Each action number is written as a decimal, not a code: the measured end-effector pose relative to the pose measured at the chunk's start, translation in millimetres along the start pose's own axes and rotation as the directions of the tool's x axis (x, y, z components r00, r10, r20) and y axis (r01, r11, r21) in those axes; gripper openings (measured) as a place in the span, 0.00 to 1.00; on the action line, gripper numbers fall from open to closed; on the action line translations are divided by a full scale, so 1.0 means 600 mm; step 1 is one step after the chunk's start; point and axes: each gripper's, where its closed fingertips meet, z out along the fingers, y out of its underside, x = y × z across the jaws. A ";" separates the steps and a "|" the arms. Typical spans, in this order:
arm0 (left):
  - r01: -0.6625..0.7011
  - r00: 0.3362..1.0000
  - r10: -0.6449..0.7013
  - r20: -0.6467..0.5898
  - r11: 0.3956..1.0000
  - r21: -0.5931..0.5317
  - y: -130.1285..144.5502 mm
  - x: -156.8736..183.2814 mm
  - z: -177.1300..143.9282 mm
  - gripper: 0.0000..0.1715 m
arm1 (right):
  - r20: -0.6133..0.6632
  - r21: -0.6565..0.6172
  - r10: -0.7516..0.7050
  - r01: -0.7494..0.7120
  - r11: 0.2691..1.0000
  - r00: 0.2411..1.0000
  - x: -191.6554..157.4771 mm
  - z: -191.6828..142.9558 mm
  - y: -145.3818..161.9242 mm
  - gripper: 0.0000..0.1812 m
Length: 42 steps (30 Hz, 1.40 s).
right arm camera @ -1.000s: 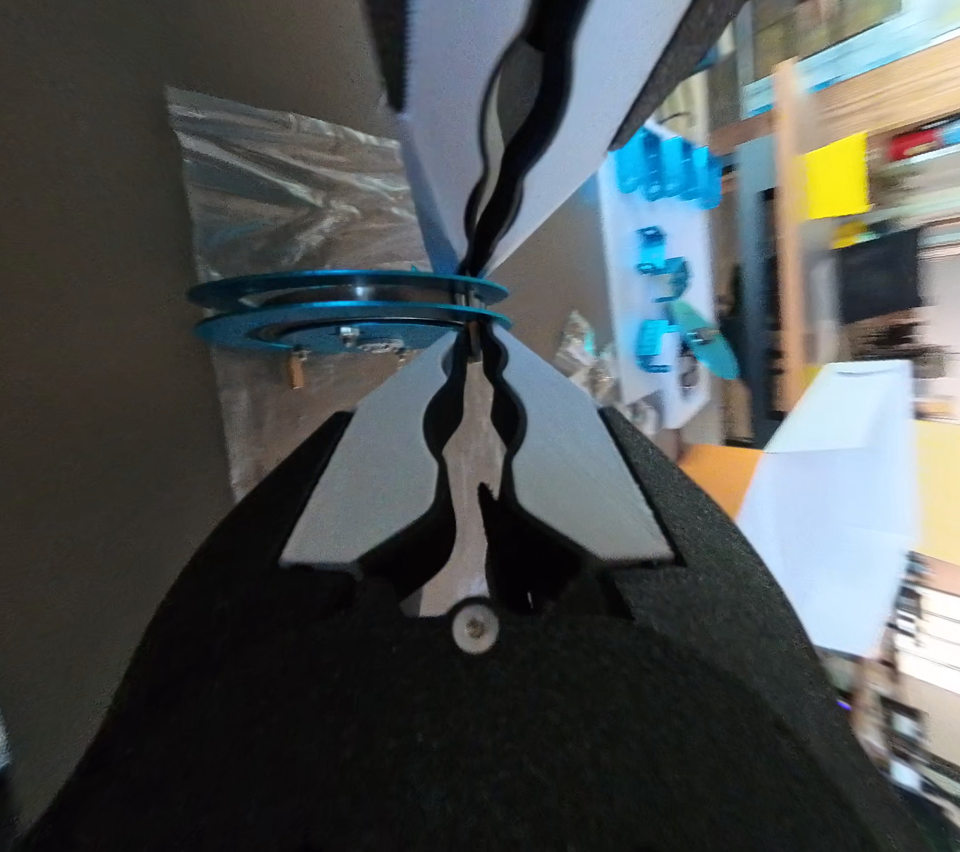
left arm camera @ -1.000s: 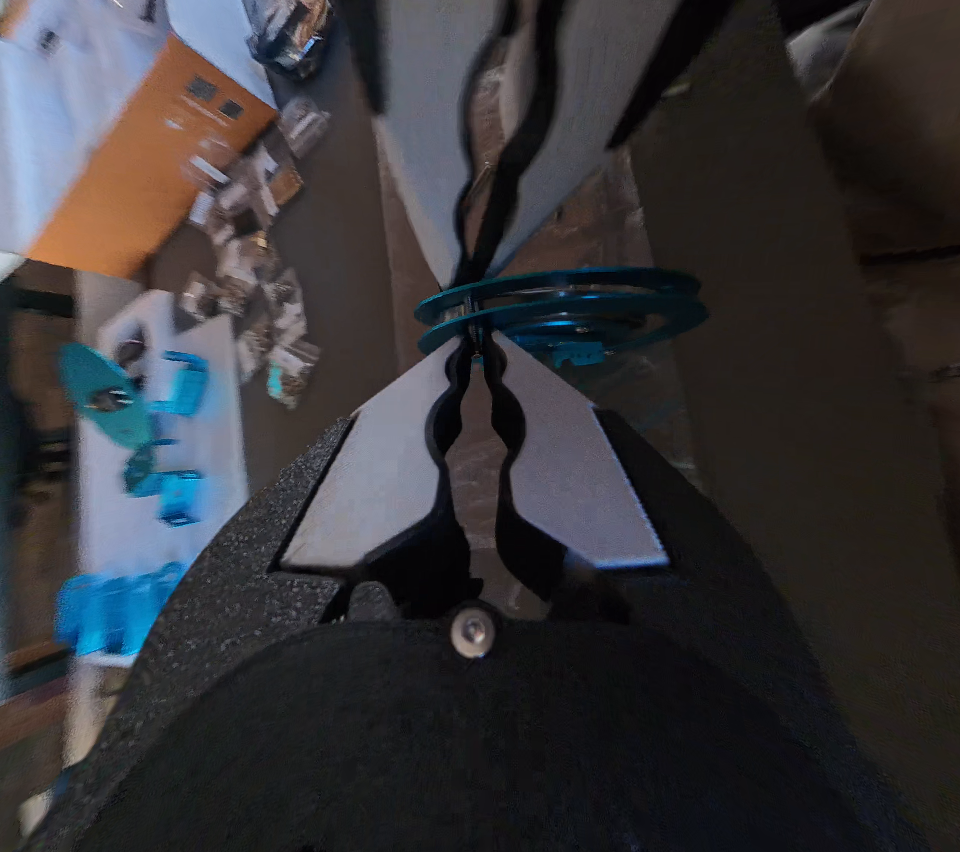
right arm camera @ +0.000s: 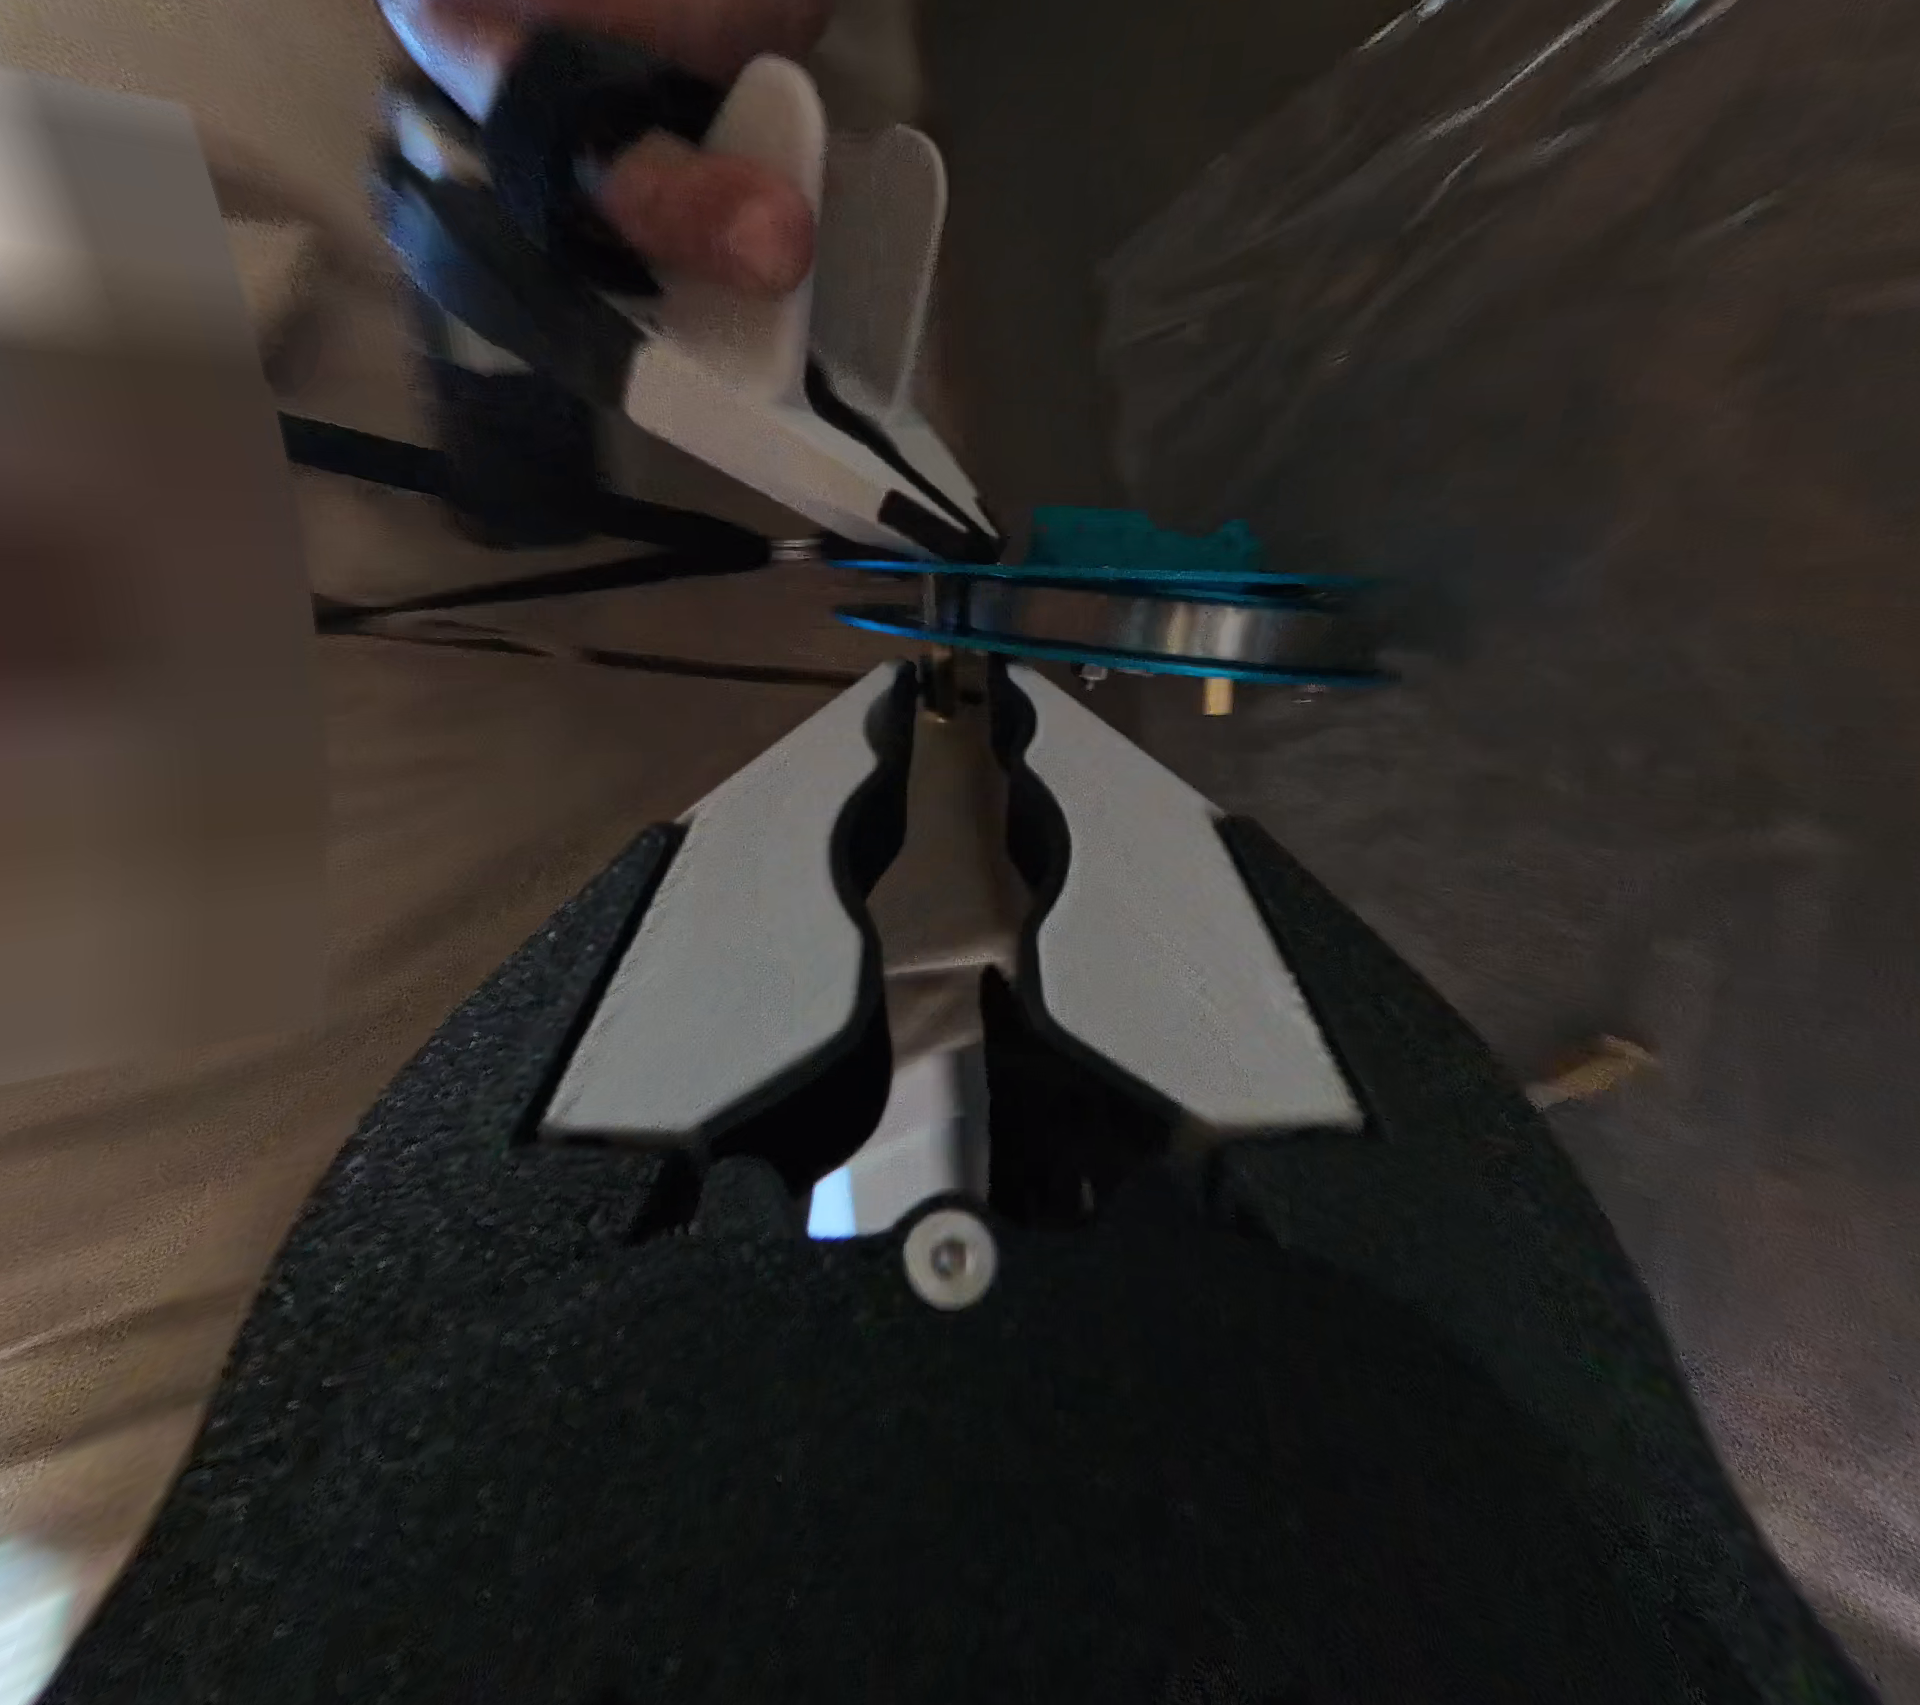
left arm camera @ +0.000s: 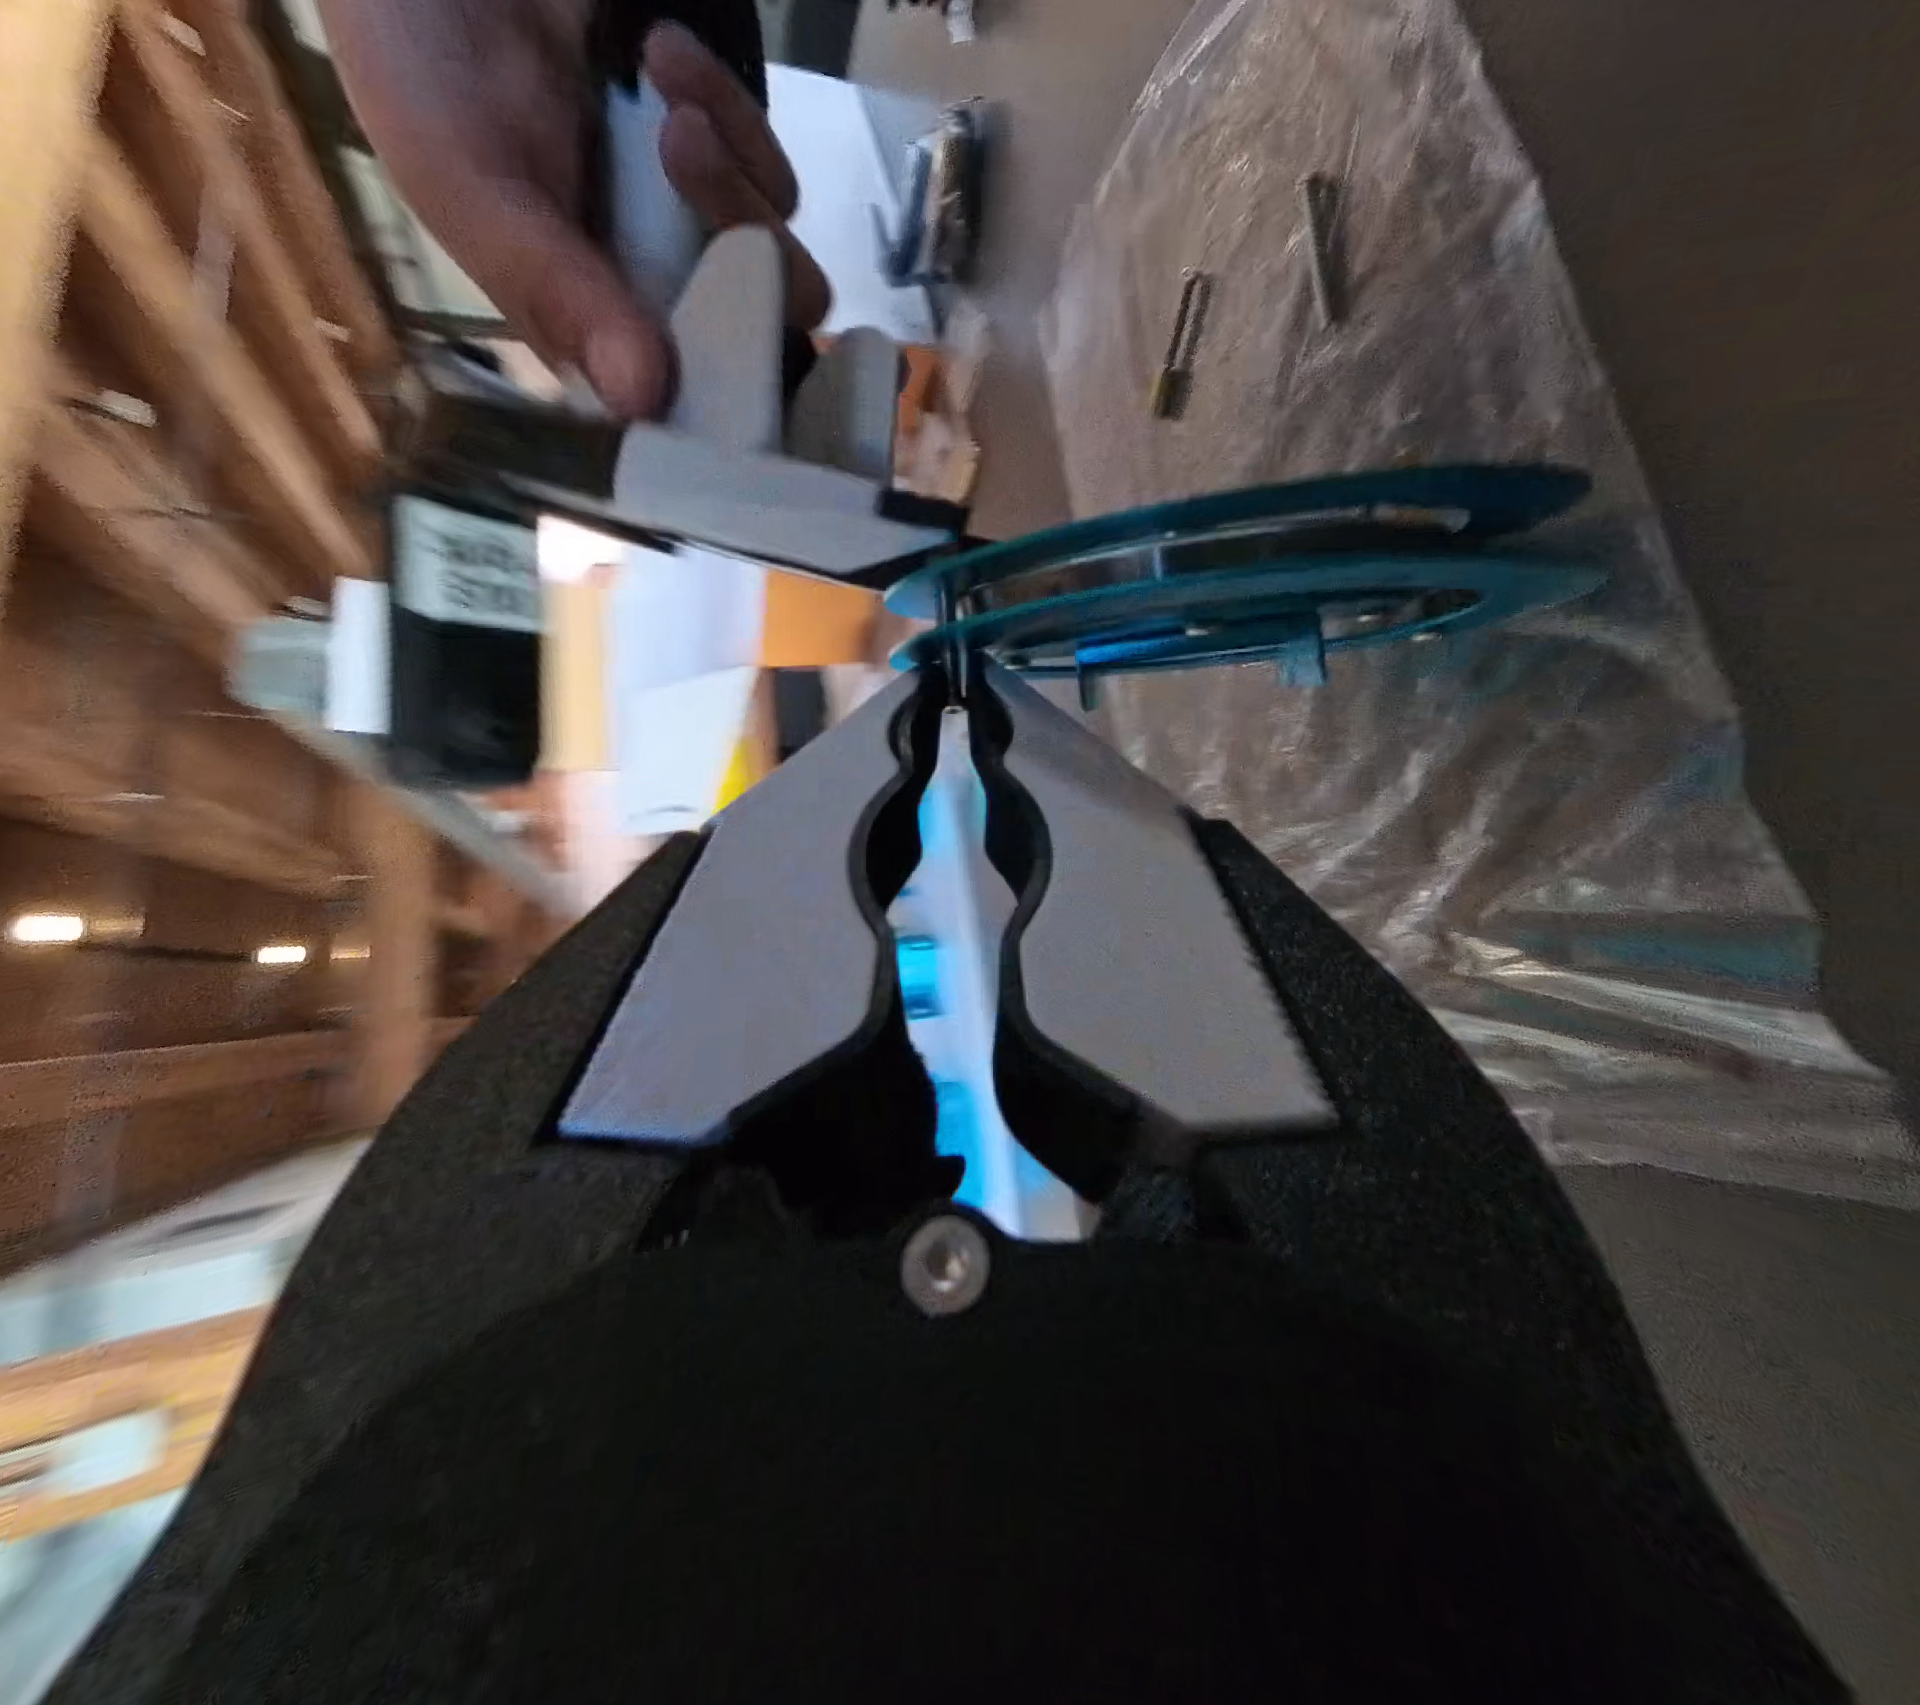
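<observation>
I have my left gripper (left arm camera: 954, 689) pinched nearly shut on the near rim of a blue anodised metal assembly of two thin stacked rings with a silver bearing between them (left arm camera: 1247, 575), its fingers (left arm camera: 790, 907) closed down to a sliver around a small post at the rings' edge. My right gripper (right arm camera: 948, 687) has its fingers (right arm camera: 748, 917) closed almost as far on a small brass-coloured post under the lower ring (right arm camera: 1122, 616), so both tools hold the same piece, which hangs in the air edge-on to each camera, above a crumpled clear plastic bag (left arm camera: 1403, 512) lying on the brown worktop (left arm camera: 1714, 97). As far as I can judge, the assembly is already lifted clear of the bag and gripped from two sides; it is not set down anywhere, and two loose metal standoffs (left arm camera: 1184, 346) lie on the plastic, not fitted to anything. The left wrist view gives me what the right does not: those standoffs, small blue brackets hanging beneath the lower ring (left arm camera: 1195, 653), blurred wooden shelving (left arm camera: 208, 512) and a hand (left arm camera: 499, 97) wrapped around the other tool's handle. The right wrist view gives me the bearing's bright steel flank (right arm camera: 1164, 621) much more plainly, a teal fitting on top of the upper ring (right arm camera: 1143, 535), and the opposite gripper's tips meeting the rim from above and left, though motion blur softens everything beyond.
</observation>
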 end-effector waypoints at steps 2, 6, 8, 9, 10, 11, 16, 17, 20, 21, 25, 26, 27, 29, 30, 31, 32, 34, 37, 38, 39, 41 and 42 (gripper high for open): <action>0.124 0.987 -0.124 -0.106 0.992 -0.006 0.011 -0.001 0.006 0.02 | -0.290 0.004 -0.182 0.192 0.981 0.940 0.023 -0.011 0.000 0.11; 0.322 0.903 -0.317 -0.291 0.946 -0.032 0.029 0.000 0.016 0.02 | -0.780 -0.095 -0.397 0.535 0.840 0.485 0.038 -0.052 -0.019 0.18; 0.387 0.846 -0.375 -0.379 0.921 -0.049 0.032 0.003 0.016 0.02 | -0.899 -0.169 -0.376 0.614 0.771 0.224 0.036 -0.062 -0.021 0.18; 0.414 0.813 -0.401 -0.422 0.908 -0.065 0.033 0.004 0.015 0.02 | -0.927 -0.214 -0.358 0.628 0.748 0.111 0.038 -0.059 -0.019 0.20; 0.445 0.777 -0.432 -0.458 0.891 -0.085 0.035 0.005 0.014 0.02 | -0.945 -0.261 -0.327 0.625 0.736 -0.010 0.043 -0.060 -0.017 0.24; 0.475 0.737 -0.462 -0.493 0.873 -0.108 0.036 0.006 0.015 0.02 | -0.944 -0.314 -0.306 0.612 0.726 -0.121 0.048 -0.057 -0.016 0.25; 0.641 0.459 -0.595 -0.659 0.736 -0.218 0.021 0.009 0.009 0.02 | -0.816 -0.532 -0.179 0.592 0.605 -0.550 0.017 -0.047 -0.035 0.14; 0.657 0.418 -0.606 -0.677 0.716 -0.236 0.020 0.010 0.009 0.02 | -0.806 -0.539 -0.168 0.586 0.605 -0.567 0.015 -0.043 -0.038 0.14; 0.702 0.281 -0.637 -0.718 0.647 -0.299 0.021 0.011 0.010 0.02 | -0.751 -0.589 -0.163 0.538 0.603 -0.640 0.018 -0.044 -0.039 0.13; 0.715 0.238 -0.645 -0.727 0.622 -0.318 0.020 0.011 0.011 0.02 | -0.735 -0.607 -0.173 0.524 0.597 -0.655 0.020 -0.043 -0.039 0.12; 0.725 0.176 -0.631 -0.756 0.602 -0.334 0.017 0.010 0.013 0.02 | -0.671 -0.664 -0.232 0.432 0.610 -0.704 0.040 -0.046 -0.037 0.09; 0.720 0.184 -0.622 -0.761 0.612 -0.327 0.017 0.010 0.014 0.02 | -0.653 -0.677 -0.236 0.416 0.606 -0.720 0.040 -0.049 -0.037 0.09; 0.716 0.192 -0.620 -0.760 0.618 -0.324 0.017 0.009 0.015 0.02 | -0.640 -0.686 -0.233 0.407 0.603 -0.732 0.037 -0.053 -0.038 0.05; 0.708 0.232 -0.629 -0.742 0.632 -0.314 0.020 0.009 0.021 0.02 | -0.645 -0.688 -0.259 0.399 0.606 -0.719 0.036 -0.056 -0.039 0.02; 0.702 0.274 -0.629 -0.727 0.648 -0.295 0.021 0.009 0.024 0.02 | -0.669 -0.674 -0.278 0.406 0.617 -0.689 0.038 -0.057 -0.038 0.03; 0.689 0.346 -0.623 -0.702 0.677 -0.261 0.022 0.008 0.028 0.02 | -0.711 -0.647 -0.298 0.426 0.633 -0.637 0.040 -0.058 -0.036 0.02; 0.664 0.433 -0.608 -0.666 0.714 -0.221 0.022 0.007 0.032 0.01 | -0.774 -0.594 -0.313 0.459 0.661 -0.551 0.043 -0.060 -0.034 0.02; 0.555 0.648 -0.526 -0.550 0.822 -0.132 0.024 0.005 0.038 0.01 | -0.902 -0.430 -0.315 0.548 0.718 -0.295 0.050 -0.060 -0.030 0.02; 0.310 0.887 -0.307 -0.344 0.950 -0.048 0.023 -0.002 0.041 0.02 | -0.948 -0.165 -0.288 0.567 0.807 0.135 0.056 -0.053 -0.023 0.02; 0.251 0.923 -0.251 -0.292 0.967 -0.037 0.022 -0.004 0.040 0.01 | -0.925 -0.100 -0.278 0.539 0.836 0.260 0.056 -0.050 -0.021 0.02; 0.212 0.944 -0.212 -0.254 0.977 -0.027 0.020 -0.004 0.039 0.01 | -0.886 -0.043 -0.263 0.497 0.867 0.383 0.054 -0.047 -0.018 0.02; 0.137 0.972 -0.137 -0.191 0.990 -0.016 0.016 -0.004 0.035 0.01 | -0.773 0.034 -0.227 0.395 0.918 0.593 0.046 -0.038 -0.012 0.02; 0.097 0.982 -0.098 -0.160 0.995 -0.012 0.014 -0.005 0.033 0.01 | -0.708 0.058 -0.199 0.336 0.940 0.677 0.042 -0.033 -0.009 0.02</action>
